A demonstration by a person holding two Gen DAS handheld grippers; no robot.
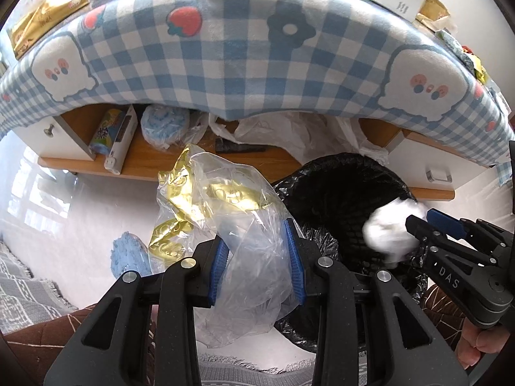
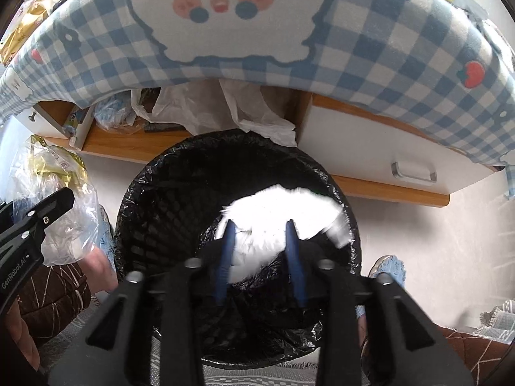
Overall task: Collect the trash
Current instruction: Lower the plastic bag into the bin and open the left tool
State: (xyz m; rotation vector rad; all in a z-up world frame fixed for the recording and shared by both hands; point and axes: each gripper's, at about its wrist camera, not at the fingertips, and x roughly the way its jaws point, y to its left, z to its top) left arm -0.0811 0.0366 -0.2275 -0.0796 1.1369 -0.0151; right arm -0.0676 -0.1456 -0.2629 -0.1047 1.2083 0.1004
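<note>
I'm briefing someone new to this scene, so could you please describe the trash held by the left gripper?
Below the checked tablecloth, left of the black-lined bin, the left gripper holds a crumpled clear plastic bag. Gold foil shows inside it, unlike the white wad nearby.

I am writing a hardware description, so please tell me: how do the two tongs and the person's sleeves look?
Both the left tongs and the right tongs are matte black plastic linkages with silver round pivot pins and ribbed blue pads. The right one bears white "DAS" lettering, the left "GenRobot.AI". The sleeves are brown quilted fabric with thin pale lines. No cables are visible.
</note>
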